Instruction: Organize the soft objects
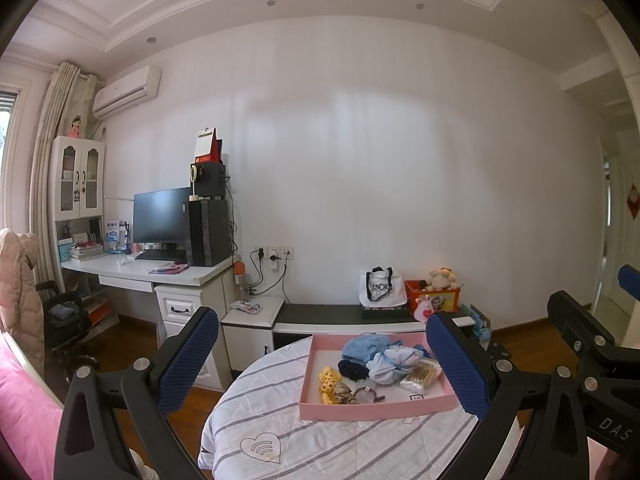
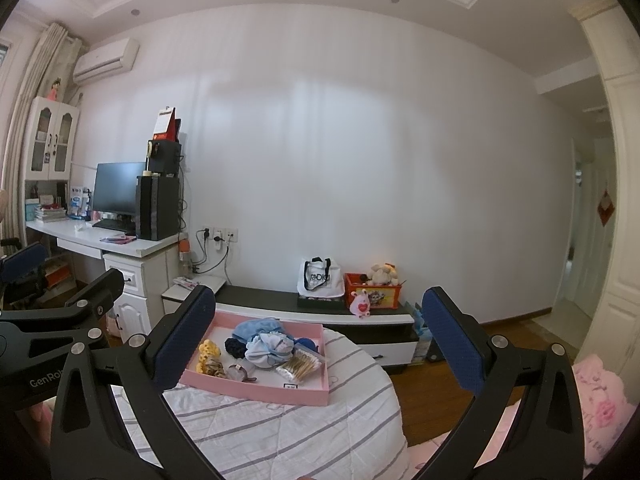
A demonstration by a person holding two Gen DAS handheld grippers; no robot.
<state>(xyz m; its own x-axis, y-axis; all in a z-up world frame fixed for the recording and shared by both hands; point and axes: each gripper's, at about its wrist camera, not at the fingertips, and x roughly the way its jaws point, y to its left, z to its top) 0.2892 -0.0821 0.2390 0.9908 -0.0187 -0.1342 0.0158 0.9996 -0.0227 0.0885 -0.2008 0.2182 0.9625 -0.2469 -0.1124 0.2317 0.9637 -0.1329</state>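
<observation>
Daylit, moderately bright; light enters from window (image 1: 8,112) at left. Soft streaked shadows across wall (image 1: 360,152). Heavy fisheye bending at edges, dark vignette in corners. Slightly soft focus, no glare.

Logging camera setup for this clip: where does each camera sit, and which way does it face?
Left wrist: on the left tool, facing forward over the pink tray toward the white wall; its open fingers frame the view, right tool at the right edge.
Right wrist: on the right tool, same heading, tray left of centre; left tool at the left edge.
Shared: tray, round table, desk.
</observation>
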